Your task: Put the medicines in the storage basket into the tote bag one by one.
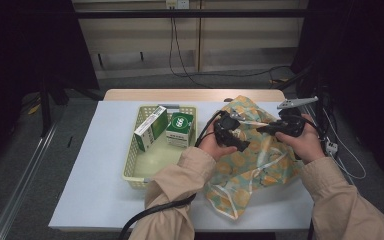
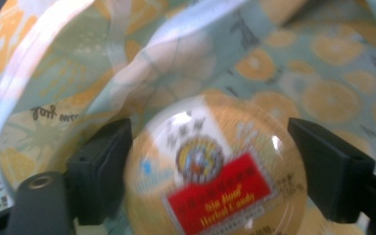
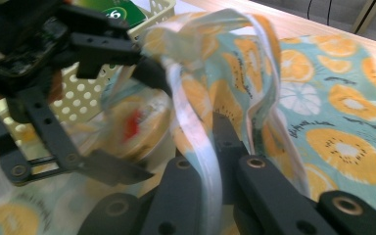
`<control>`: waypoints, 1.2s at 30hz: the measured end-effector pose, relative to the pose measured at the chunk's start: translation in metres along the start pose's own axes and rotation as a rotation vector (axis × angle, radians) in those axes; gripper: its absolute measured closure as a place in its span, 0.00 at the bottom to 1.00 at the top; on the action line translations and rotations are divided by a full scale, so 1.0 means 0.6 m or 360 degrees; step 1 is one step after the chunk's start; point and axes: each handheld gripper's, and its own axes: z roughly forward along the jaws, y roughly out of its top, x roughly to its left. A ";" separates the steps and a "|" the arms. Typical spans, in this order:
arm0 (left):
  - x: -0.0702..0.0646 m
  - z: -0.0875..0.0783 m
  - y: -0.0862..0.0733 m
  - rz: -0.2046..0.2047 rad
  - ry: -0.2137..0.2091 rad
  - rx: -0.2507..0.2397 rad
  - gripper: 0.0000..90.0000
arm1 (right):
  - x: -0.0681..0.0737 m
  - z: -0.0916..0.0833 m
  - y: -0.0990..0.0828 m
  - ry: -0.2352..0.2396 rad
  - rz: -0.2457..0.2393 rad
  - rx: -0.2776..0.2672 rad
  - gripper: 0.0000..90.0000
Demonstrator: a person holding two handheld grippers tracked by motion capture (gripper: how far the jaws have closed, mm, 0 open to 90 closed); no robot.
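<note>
At the mouth of the fruit-print bag (image 1: 250, 160), your left gripper (image 2: 210, 161) clasps a round candy tin (image 2: 215, 176); your right gripper (image 3: 210, 171) pinches the bag's white-edged rim (image 3: 200, 147).

A white-topped table (image 1: 95, 175) stands on grey floor (image 1: 40, 130), before a pale wall panel (image 1: 140, 35) trailing black cables (image 1: 172, 50).

candy tin (image 2: 215, 171) label blurred, lower edge cut off, small print unreadable
</note>
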 end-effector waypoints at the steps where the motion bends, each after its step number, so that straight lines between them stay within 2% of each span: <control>1: 0.002 0.003 0.001 -0.0036 -0.0019 -0.0020 0.16 | 0.000 0.001 0.000 0.0001 0.0001 0.0000 1.00; 2: 0.003 0.002 0.001 -0.0061 -0.0024 -0.0038 0.16 | 0.000 0.002 -0.001 0.0001 0.0004 0.0004 1.00; 4: 0.002 -0.004 0.001 -0.0069 -0.0041 -0.0036 0.13 | -0.001 0.003 -0.003 0.0005 0.0004 0.0006 1.00; 7: -0.002 -0.020 -0.001 -0.0047 -0.0083 -0.0024 0.13 | -0.003 0.005 -0.008 0.0004 0.0012 0.0014 1.00; 12: -0.009 -0.056 -0.001 0.0016 -0.0096 0.0010 0.13 | -0.004 0.011 -0.016 0.0000 0.0026 0.0036 1.00; 18: -0.005 -0.104 -0.005 0.0008 -0.0110 -0.0025 0.13 | 0.000 0.013 -0.018 -0.0011 0.0011 0.0051 1.00; 20: -0.003 -0.121 -0.005 0.0035 -0.0095 -0.0018 0.13 | 0.001 0.012 -0.017 -0.0014 0.0012 0.0052 1.00; 24: 0.006 -0.151 -0.010 0.0051 -0.0060 -0.0033 0.13 | 0.004 0.013 -0.016 -0.0020 0.0006 0.0062 1.00; 30: 0.033 -0.187 -0.030 0.0017 -0.0007 -0.0033 0.12 | 0.004 0.014 -0.016 -0.0030 0.0004 0.0071 1.00; 36: 0.065 -0.211 -0.053 -0.0024 0.0077 -0.0020 0.12 | 0.003 0.013 -0.018 -0.0029 0.0011 0.0070 1.00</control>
